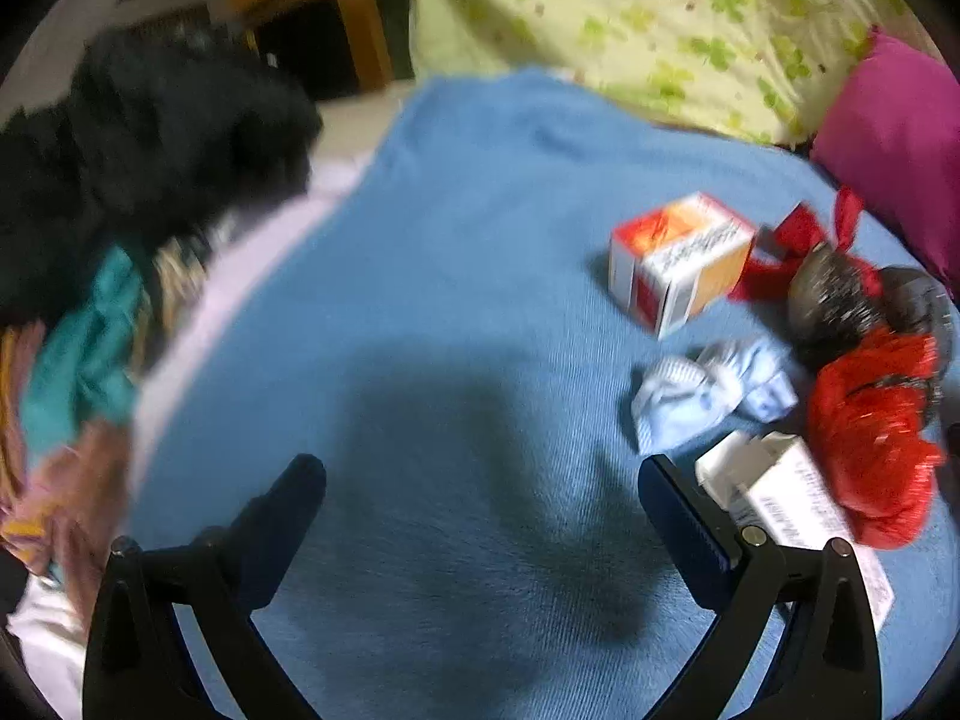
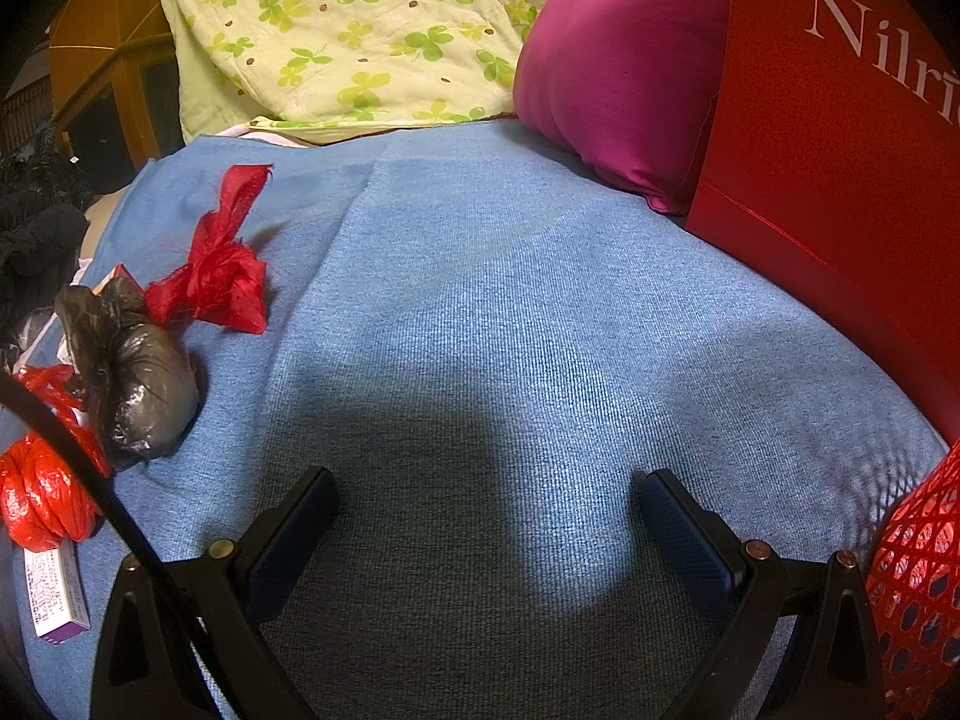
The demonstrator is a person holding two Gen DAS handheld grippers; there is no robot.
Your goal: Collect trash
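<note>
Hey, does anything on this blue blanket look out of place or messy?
Yes. Litter sits on the blue blanket: a knotted black bag, red plastic bags, a crumpled pale cloth and an orange-and-white carton lying tilted. Both grippers hang open and empty.

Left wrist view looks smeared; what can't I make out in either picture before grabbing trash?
- Orange and white carton: print lost to motion blur, left wrist view.
- White printed box: near end hidden behind the left hand-held gripper finger.
- Red mesh basket: cut by right wrist view's edge; contents unseen.
</note>
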